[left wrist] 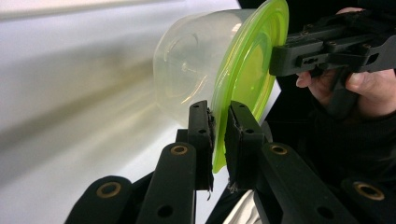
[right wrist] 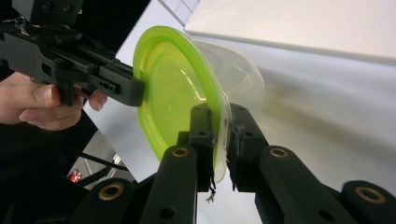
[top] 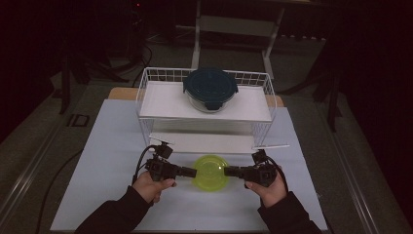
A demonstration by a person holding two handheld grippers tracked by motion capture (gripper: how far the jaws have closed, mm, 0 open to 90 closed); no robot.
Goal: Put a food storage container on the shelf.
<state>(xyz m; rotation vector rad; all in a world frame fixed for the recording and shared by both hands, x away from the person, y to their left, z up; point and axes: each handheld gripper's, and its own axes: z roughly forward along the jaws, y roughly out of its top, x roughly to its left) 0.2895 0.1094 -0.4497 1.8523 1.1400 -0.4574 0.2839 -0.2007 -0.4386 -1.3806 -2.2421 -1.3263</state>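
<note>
A clear plastic container with a lime-green lid (top: pixel 210 171) hangs just above the white table, in front of the wire rack. My left gripper (top: pixel 194 172) is shut on the lid's left rim and my right gripper (top: pixel 227 171) is shut on its right rim. In the left gripper view my own gripper (left wrist: pixel 219 130) pinches the green rim (left wrist: pixel 247 70), with the clear tub (left wrist: pixel 191 65) behind it and the right gripper (left wrist: pixel 285 58) clamped on the far edge. In the right gripper view my gripper (right wrist: pixel 220 135) clamps the green lid (right wrist: pixel 173 93), and the left gripper (right wrist: pixel 130 91) bites the opposite edge.
A white wire rack (top: pixel 146 97) with two shelves stands behind the container. A glass bowl with a dark blue lid (top: pixel 210 89) sits on its top shelf. The lower shelf (top: pixel 204 142) lies just beyond the held container. The white tabletop (top: pixel 112 146) extends to both sides.
</note>
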